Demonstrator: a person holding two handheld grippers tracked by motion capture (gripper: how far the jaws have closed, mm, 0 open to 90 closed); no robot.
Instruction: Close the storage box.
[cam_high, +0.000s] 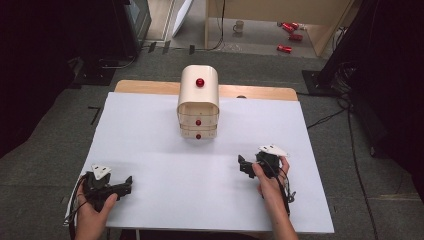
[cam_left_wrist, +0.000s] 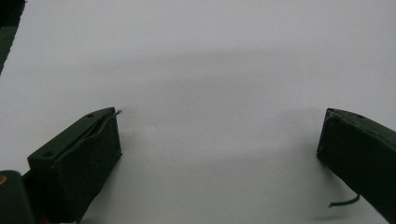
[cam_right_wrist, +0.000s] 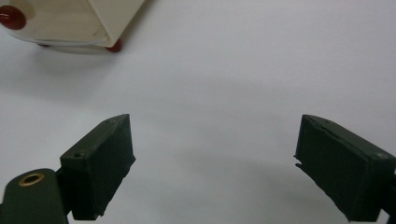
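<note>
Where the white sheet (cam_high: 165, 170) lies: two wide-jawed grippers, one three-knobbed cabinet (cam_high: 198, 102).

Bright, even overhead light; soft shadows, slight blur, dim bkgd.

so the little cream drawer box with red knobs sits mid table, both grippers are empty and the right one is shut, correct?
Not quite. The right gripper is open: the right gripper view shows its two black jaws wide apart, nothing but the white table between them. The rest holds: the cream drawer box with red knobs sits mid table, and the left gripper is empty too.
</note>
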